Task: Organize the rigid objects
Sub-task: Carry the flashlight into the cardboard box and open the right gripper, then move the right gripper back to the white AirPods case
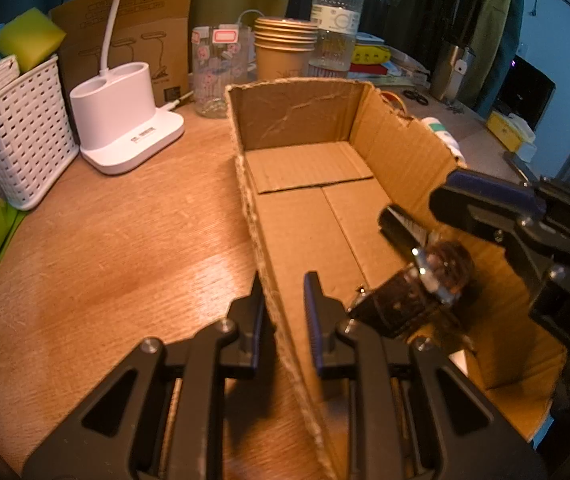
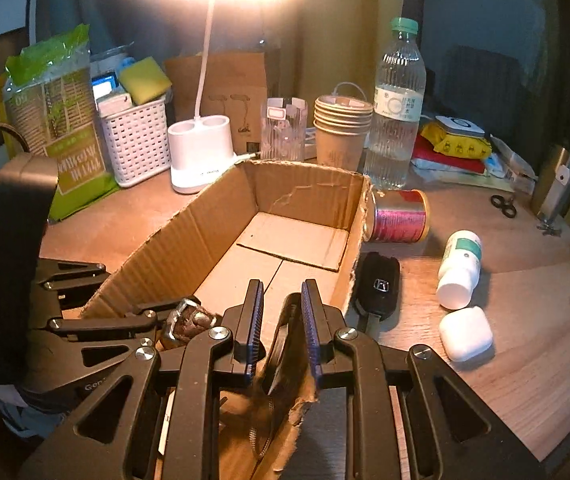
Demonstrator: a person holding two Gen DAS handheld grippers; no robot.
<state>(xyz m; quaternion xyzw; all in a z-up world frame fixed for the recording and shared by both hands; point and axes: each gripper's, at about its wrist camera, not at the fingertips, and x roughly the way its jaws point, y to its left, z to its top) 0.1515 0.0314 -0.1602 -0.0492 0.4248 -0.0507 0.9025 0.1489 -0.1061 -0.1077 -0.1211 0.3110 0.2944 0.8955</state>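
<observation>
Cardboard box (image 1: 309, 168) sitting open on wooden desk (image 1: 125, 240). Left gripper (image 1: 283, 320) is pinching the box's near left wall, jaws narrow with the cardboard edge between them. Right gripper (image 2: 282, 320) is hanging over the box's near right corner, jaws closed on a dark watch (image 1: 425, 284), its strap dangling inside. Car key (image 2: 379, 284), white pill bottle (image 2: 459, 268), earbud case (image 2: 465, 332) and red can (image 2: 399, 216) are lying on the desk just right of the box.
</observation>
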